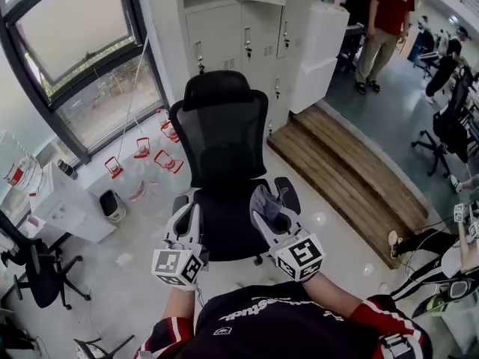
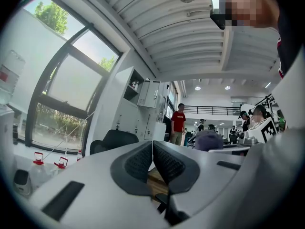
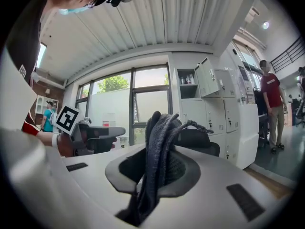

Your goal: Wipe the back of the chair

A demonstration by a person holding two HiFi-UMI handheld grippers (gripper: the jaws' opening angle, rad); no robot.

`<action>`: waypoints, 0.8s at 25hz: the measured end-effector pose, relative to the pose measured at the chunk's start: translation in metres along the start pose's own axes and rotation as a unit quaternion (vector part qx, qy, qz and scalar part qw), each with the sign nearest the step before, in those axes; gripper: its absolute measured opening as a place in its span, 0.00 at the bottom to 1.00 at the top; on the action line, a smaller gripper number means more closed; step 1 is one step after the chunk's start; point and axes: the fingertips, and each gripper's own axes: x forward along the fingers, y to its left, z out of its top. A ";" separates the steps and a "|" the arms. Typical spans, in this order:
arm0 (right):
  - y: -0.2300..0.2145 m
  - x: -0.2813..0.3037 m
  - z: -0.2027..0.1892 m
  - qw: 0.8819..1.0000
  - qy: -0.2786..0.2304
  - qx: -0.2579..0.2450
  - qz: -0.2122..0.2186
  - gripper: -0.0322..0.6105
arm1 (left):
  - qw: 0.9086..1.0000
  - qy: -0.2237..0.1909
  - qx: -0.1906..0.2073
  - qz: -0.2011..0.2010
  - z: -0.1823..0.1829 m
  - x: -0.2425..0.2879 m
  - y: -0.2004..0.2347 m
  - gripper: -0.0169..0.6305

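Right hand-held gripper (image 3: 157, 170) clamped on a grey cloth (image 3: 161, 128), left hand-held gripper (image 2: 152, 157) closed on nothing, both low in the head view in front of the black chair (image 1: 223, 137).

The cloth is a soft knitted fabric, bunched into thick folds that stand up between the right jaws' dark pads. The left jaws' ribbed rubbery pads (image 2: 167, 164) press flat together in their smooth pale-grey shells. Just above both, at frame centre, the chair's back is fine black mesh in a curved frame, topped by a rounded headrest (image 1: 217, 88), above a padded seat (image 1: 224, 226), on a glossy pale floor (image 1: 142, 275).
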 end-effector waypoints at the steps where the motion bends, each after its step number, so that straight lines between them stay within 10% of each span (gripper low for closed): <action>1: -0.002 -0.004 0.000 1.000 -0.001 0.000 0.000 0.16 | 1.000 -0.002 0.001 -0.003 0.002 0.003 -0.006 0.07; 20: -0.010 -0.038 0.012 1.000 -0.018 -0.001 -0.005 0.16 | 1.000 0.002 0.009 -0.025 0.004 0.007 -0.053 0.07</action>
